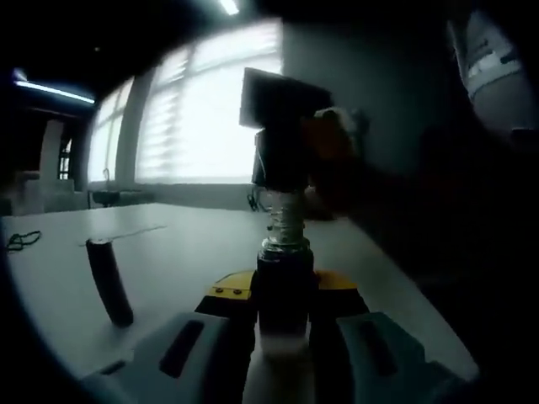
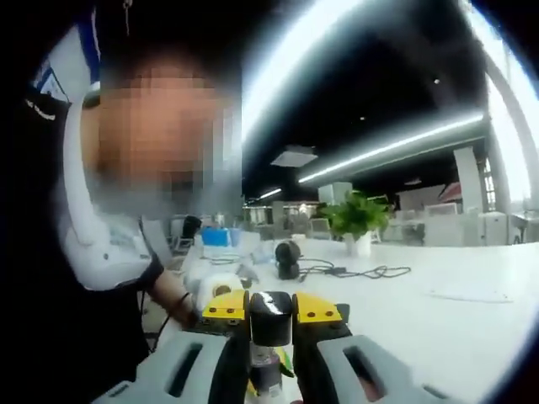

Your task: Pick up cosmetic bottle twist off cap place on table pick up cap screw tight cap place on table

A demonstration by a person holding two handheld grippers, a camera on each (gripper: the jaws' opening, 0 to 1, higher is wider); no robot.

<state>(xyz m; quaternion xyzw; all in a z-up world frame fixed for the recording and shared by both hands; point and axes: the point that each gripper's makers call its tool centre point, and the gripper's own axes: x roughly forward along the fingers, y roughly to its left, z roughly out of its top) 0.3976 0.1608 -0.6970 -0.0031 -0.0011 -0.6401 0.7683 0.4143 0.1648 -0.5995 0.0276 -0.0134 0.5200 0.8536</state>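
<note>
Closest to the camera in the left gripper view, the left gripper (image 1: 285,324) has its fingers closed narrowly on the dark body of a cosmetic bottle (image 1: 285,290). The bottle stands upright between the yellow-edged fingertips, its bare threaded neck (image 1: 285,217) rising above them, over a pale tabletop (image 1: 168,252). The right gripper (image 1: 286,126) hangs directly over the neck, dark against a bright window; whether it touches the neck is unclear.

In the right gripper view, the right gripper (image 2: 271,324) has its fingers drawn in tight on a black cap (image 2: 270,318), which sits between the yellow fingertips with the bottle (image 2: 267,370) partly visible just beneath.

A dark stick-like object (image 1: 109,282) leans on the tabletop left of the bottle. A person's white sleeve (image 2: 109,244) fills the left side, and a potted plant (image 2: 358,220) stands far back.
</note>
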